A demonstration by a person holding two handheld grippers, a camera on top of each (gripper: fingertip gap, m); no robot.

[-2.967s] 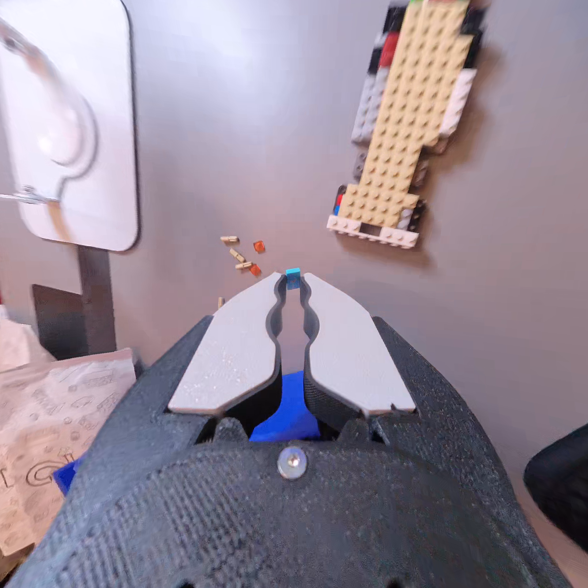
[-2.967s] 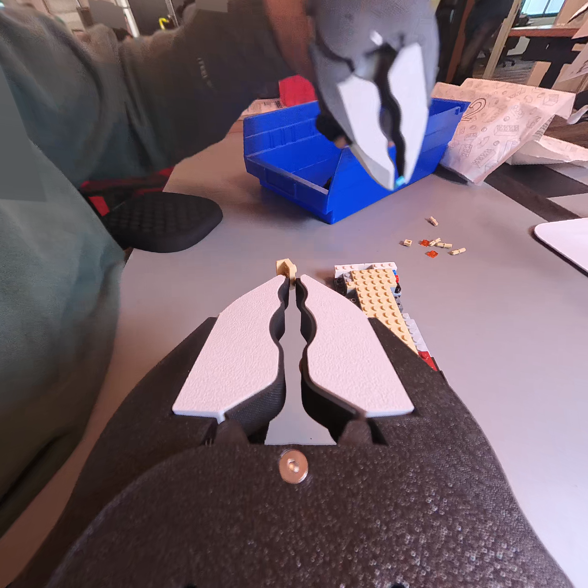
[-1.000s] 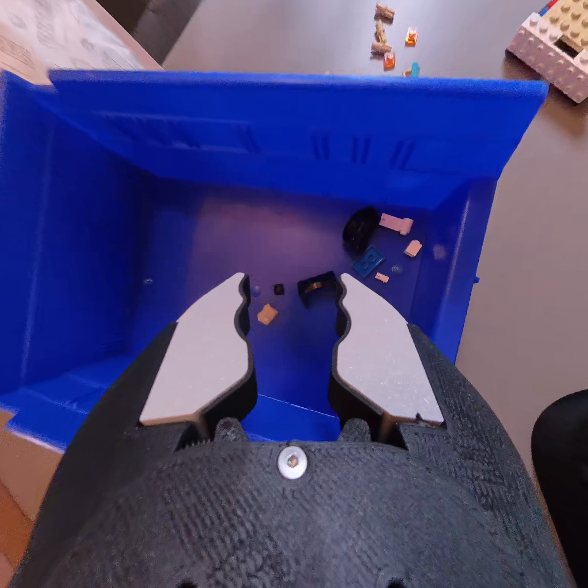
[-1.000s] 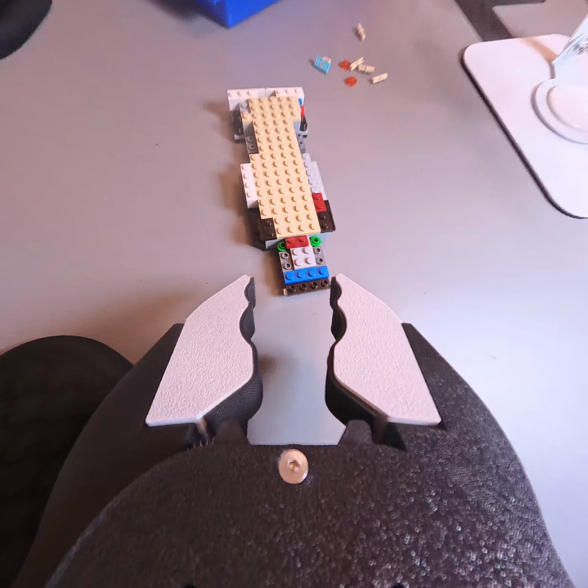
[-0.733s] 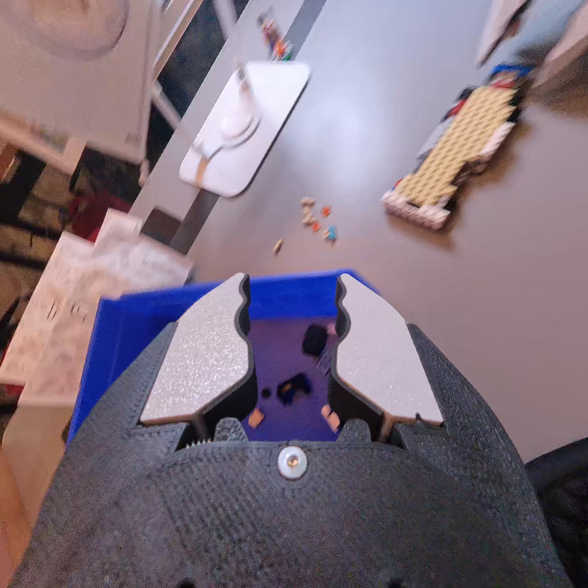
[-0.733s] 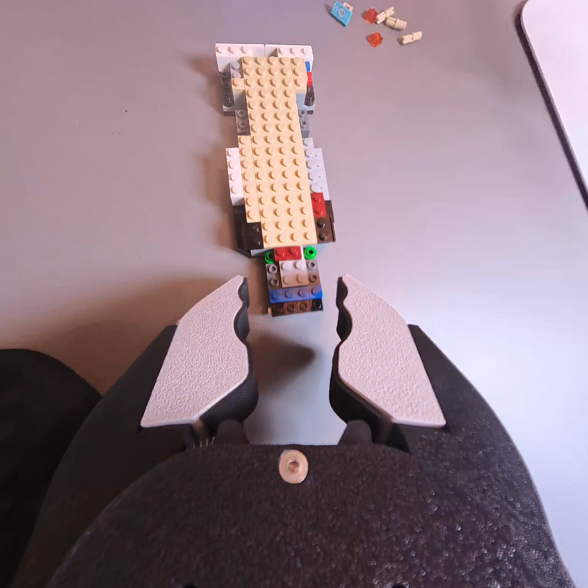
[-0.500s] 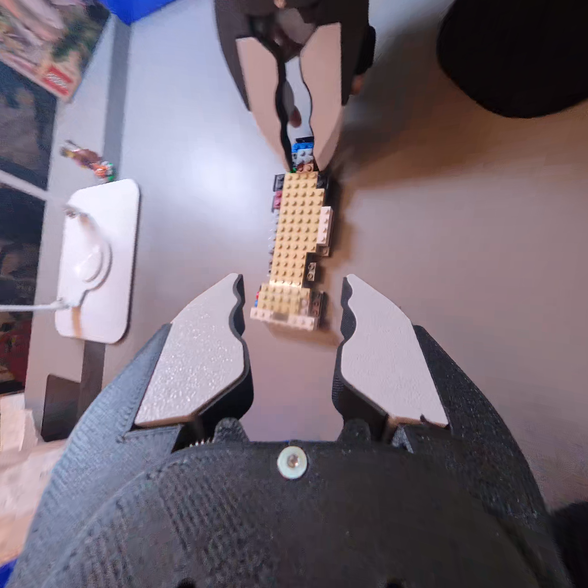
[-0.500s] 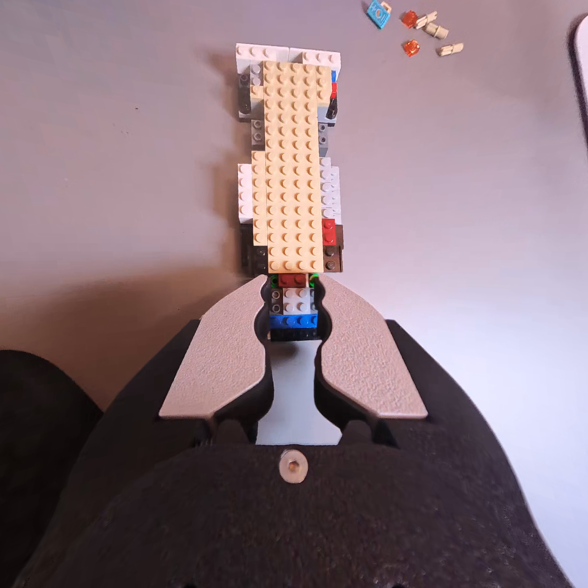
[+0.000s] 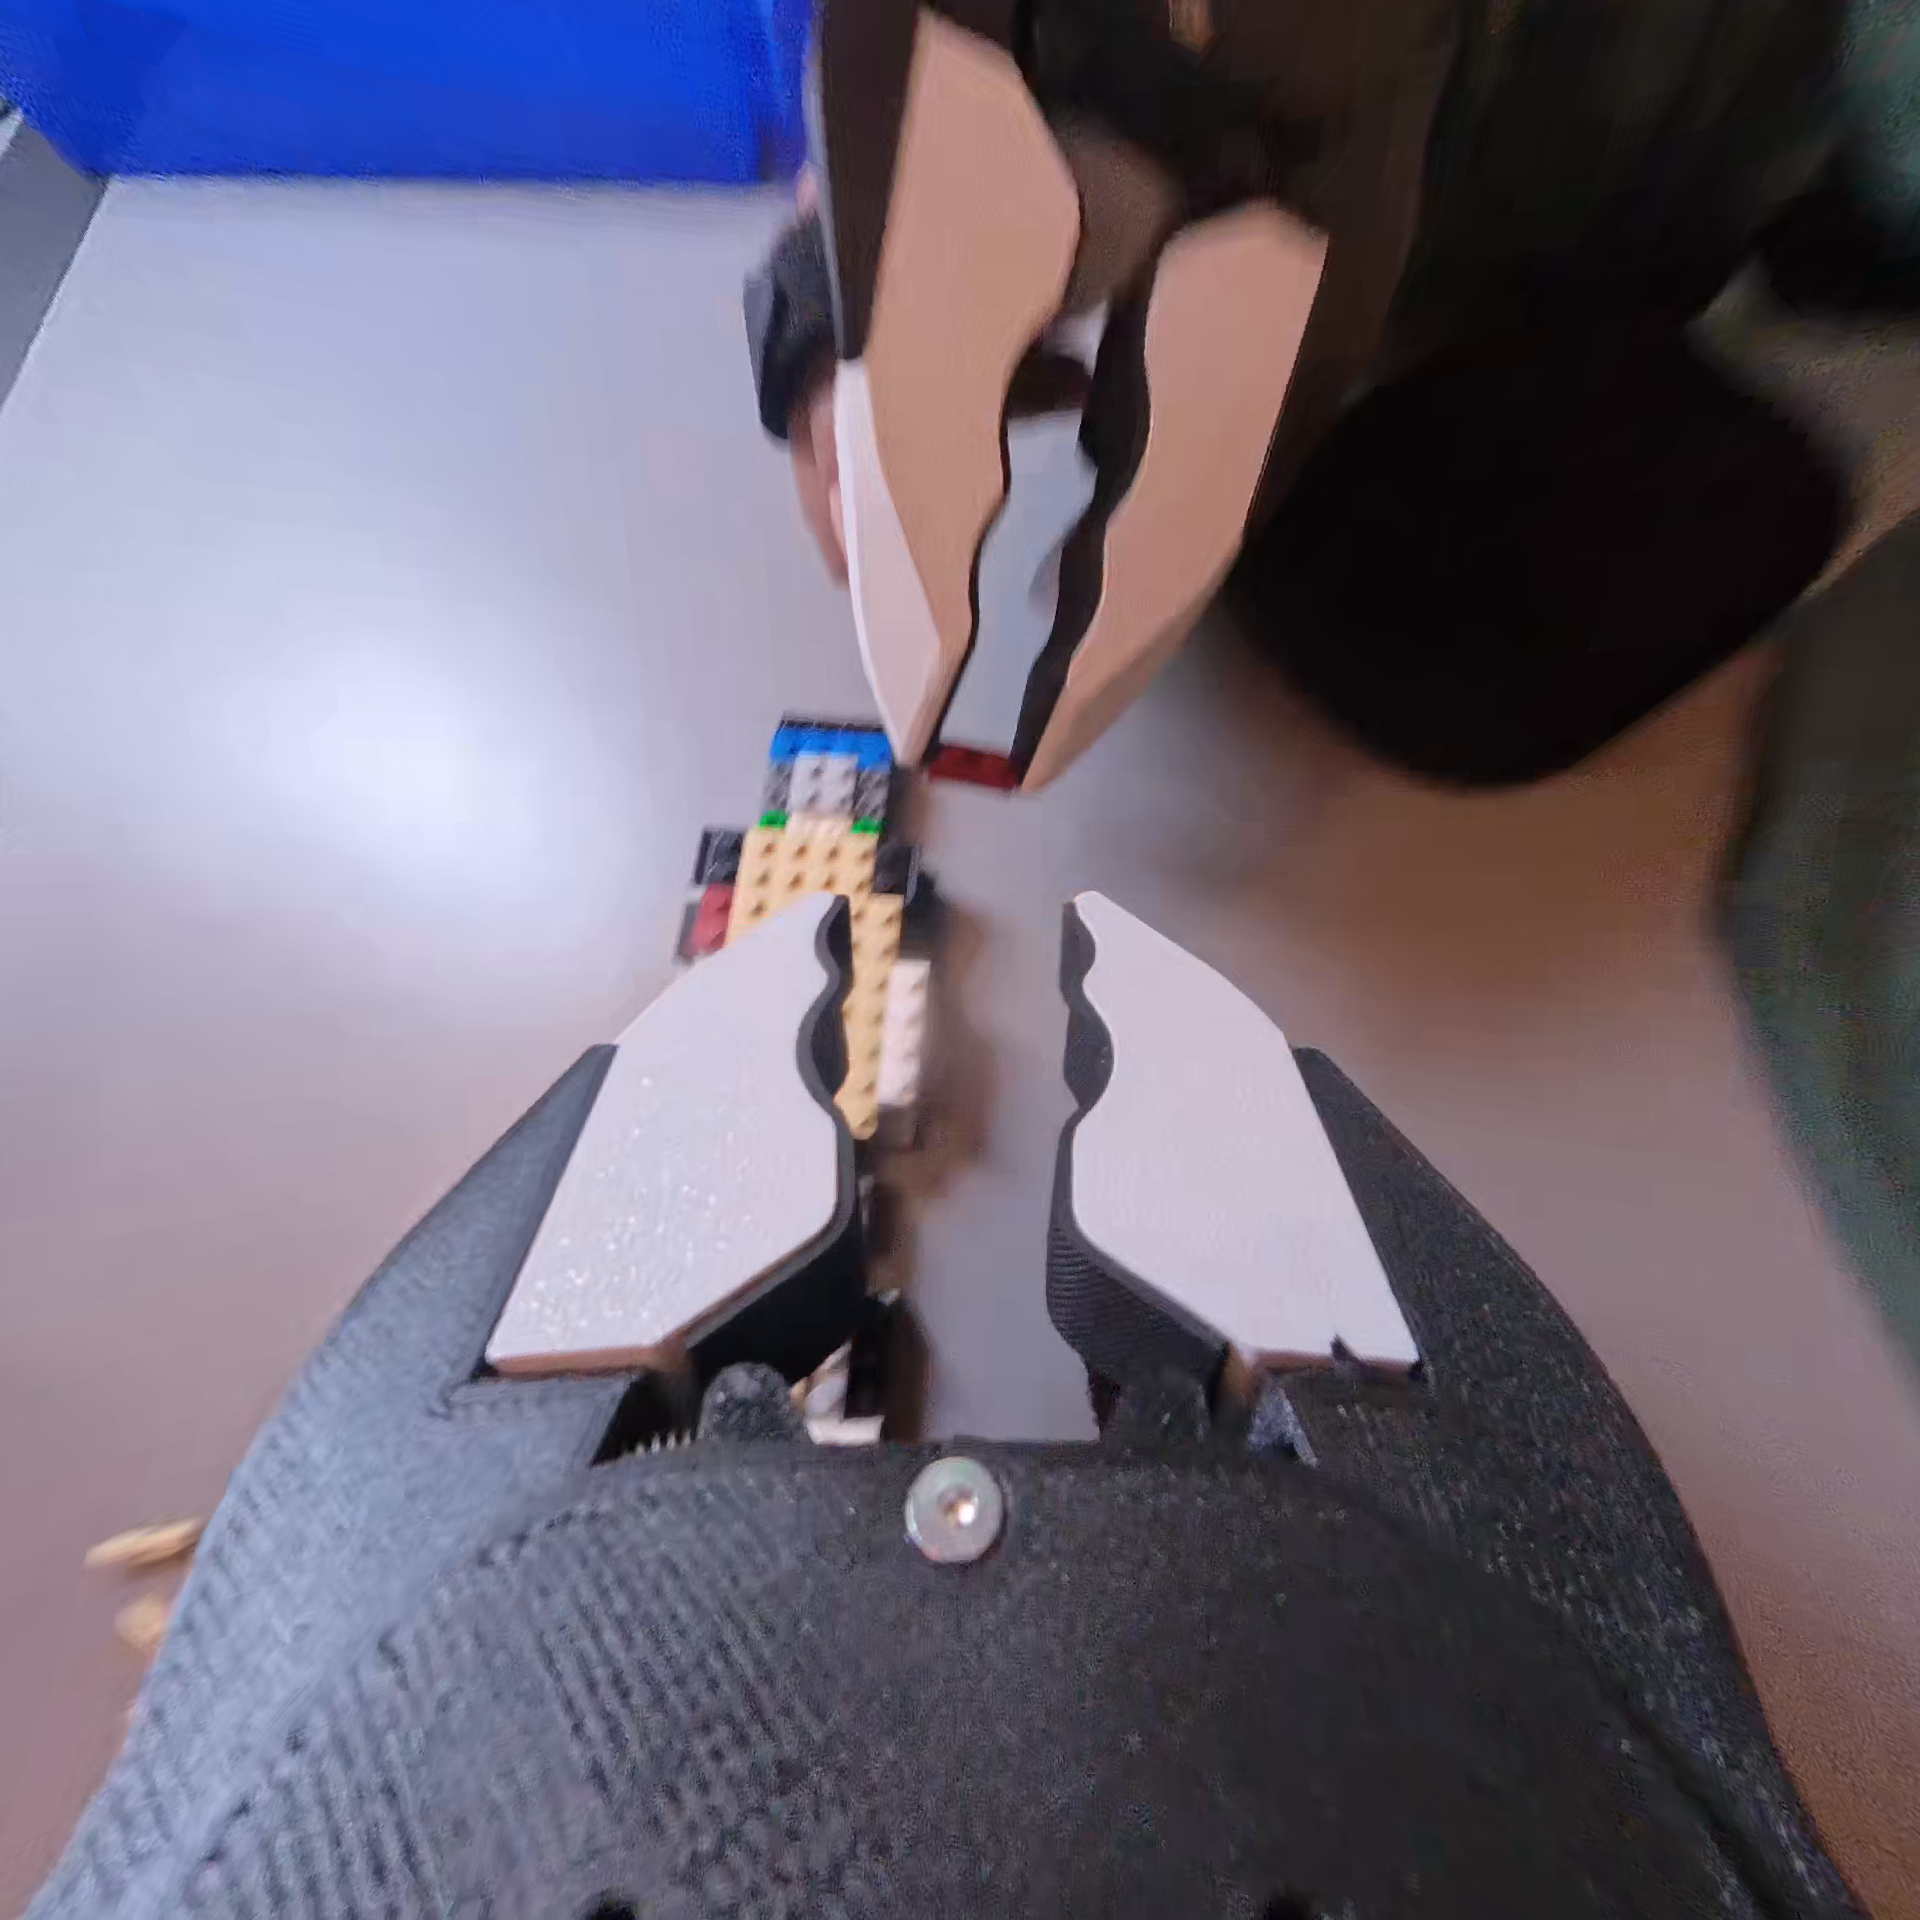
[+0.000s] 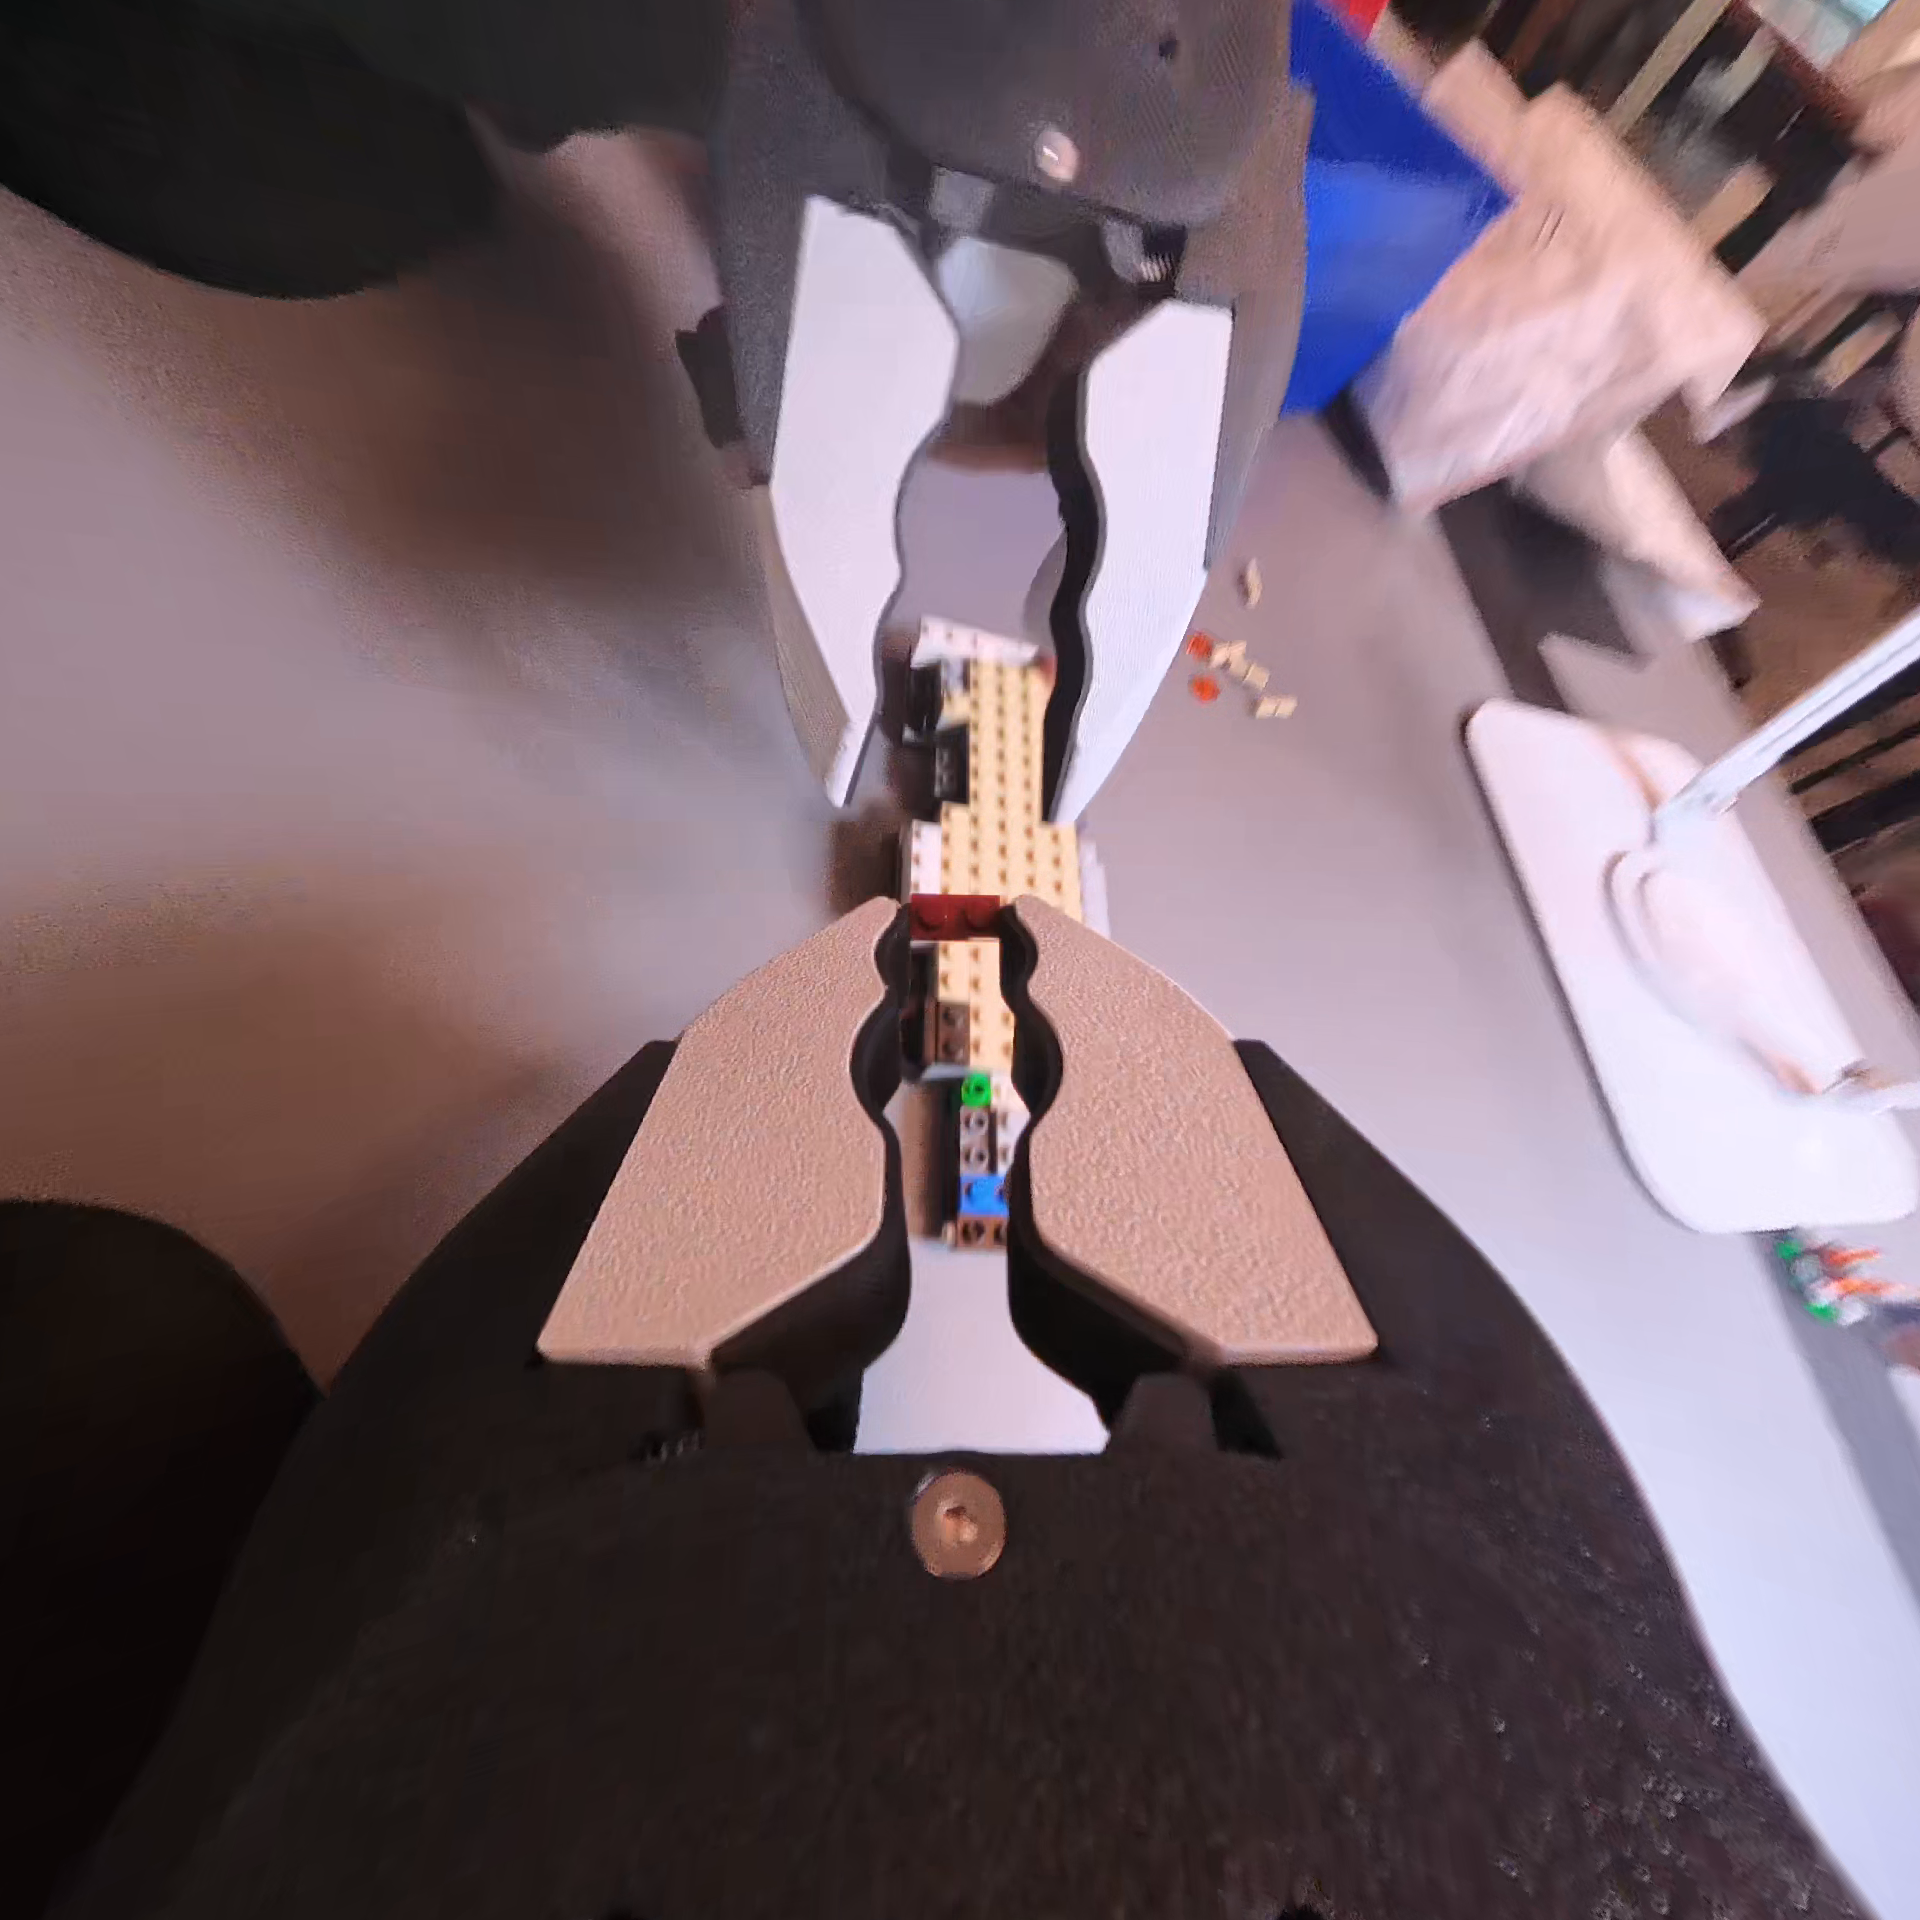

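Right wrist view: grey table (image 10: 416, 727) carries my long tan brick model (image 10: 1013, 790); my left gripper (image 10: 961, 805) hangs spread over its far end, my right gripper (image 10: 956, 914) pinches a small dark-red brick (image 10: 954, 916) above it.

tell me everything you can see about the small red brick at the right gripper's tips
The red brick is a small, flat, dark red plastic plate showing two studs in a row. It lies level and crosswise between the right gripper's fingertips, which press on its two ends. It is lifted clear of the long tan-topped brick model on the grey table, no longer attached.
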